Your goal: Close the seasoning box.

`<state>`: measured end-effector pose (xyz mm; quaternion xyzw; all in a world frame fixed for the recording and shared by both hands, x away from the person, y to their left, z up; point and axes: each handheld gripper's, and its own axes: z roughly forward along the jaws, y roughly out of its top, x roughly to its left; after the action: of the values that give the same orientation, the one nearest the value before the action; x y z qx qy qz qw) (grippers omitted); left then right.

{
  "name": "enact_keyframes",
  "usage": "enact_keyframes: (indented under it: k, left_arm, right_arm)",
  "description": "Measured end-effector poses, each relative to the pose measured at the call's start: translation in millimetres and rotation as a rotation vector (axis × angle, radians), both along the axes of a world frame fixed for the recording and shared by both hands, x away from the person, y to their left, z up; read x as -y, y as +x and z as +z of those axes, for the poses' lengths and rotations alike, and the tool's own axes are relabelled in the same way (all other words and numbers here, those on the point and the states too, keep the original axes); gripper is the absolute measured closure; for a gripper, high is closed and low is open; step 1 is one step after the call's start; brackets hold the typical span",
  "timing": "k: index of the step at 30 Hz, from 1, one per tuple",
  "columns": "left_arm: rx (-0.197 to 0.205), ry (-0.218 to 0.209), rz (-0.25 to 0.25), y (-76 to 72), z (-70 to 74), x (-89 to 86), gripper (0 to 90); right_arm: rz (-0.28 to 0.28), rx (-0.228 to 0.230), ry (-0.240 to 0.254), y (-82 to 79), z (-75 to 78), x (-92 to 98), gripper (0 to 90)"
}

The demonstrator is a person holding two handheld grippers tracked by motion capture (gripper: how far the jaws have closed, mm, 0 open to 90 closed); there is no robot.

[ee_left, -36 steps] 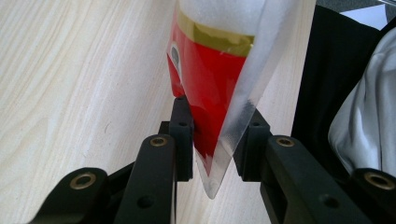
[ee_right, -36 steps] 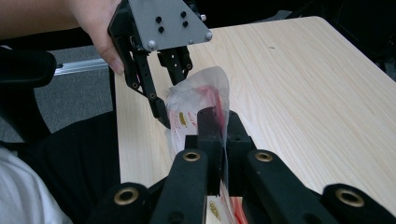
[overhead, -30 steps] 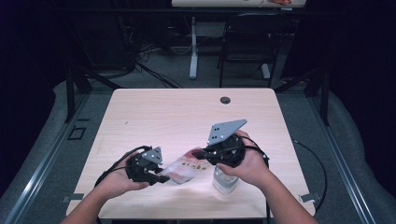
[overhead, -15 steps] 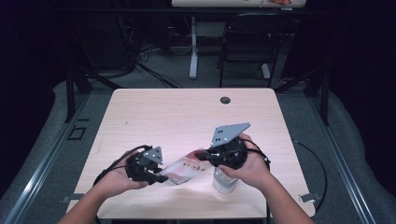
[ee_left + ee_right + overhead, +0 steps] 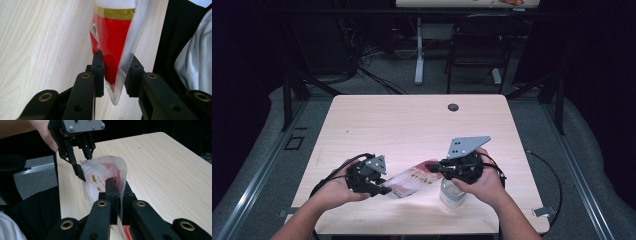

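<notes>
Pinching the red-and-clear plastic pouch from both ends, your left gripper clamps one edge, jaws part-closed on the film, and your right gripper is nipped nearly shut on the other. Pouch hangs between them just above the near table edge. Clear bottle stands under your right hand.

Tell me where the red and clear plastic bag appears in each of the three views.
High view: plastic bag low centre, stretched between both grippers.
Left gripper view: top centre, its corner hanging between the black fingers.
Right gripper view: bag centre, pinched at the bottom.
Shared landmark: the pale wooden table.
</notes>
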<state>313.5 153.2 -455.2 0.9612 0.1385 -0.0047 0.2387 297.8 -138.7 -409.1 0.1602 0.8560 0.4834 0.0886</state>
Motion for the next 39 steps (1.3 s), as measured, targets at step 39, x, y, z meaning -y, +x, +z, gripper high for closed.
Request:
enact_keyframes:
  k: [39]
  left_arm:
    - [0.028,-0.006,0.001,-1.1,18.8,0.4,74.8]
  right_arm:
    - [-0.05,-0.026,0.091,-4.0,-23.1,24.8,82.1]
